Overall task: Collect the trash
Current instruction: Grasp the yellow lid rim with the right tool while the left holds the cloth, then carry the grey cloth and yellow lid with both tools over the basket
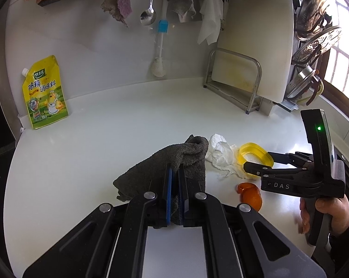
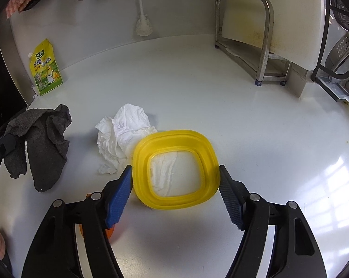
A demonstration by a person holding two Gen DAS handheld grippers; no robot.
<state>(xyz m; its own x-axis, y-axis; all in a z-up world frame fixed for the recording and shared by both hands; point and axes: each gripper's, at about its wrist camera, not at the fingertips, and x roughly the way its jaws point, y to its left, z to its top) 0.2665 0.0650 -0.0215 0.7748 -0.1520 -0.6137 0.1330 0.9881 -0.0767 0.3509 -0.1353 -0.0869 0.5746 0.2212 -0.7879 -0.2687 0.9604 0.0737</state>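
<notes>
Right gripper (image 2: 174,180), jaws spread astride the yellow container (image 2: 175,169) at frame centre beside the crumpled tissue (image 2: 121,136), may pinch off-centre and flip it; left gripper (image 1: 174,180) pinches a grey cloth (image 1: 165,162).

Both grippers same build: matte black linkage arms, round silver pivot screws at each joint, slotted cutouts along the outer arms. Left gripper (image 1: 175,180) has smooth blue pads on black finger backs. Right gripper (image 2: 174,185) pads (image 2: 118,199) are blue with a fine knurled grid (far one reads darker). Its side carries white "DAS" lettering, a green LED lit on the upright black module above it. Hand (image 1: 325,215) on the grip below, dark sleeve at the wrist.
</notes>
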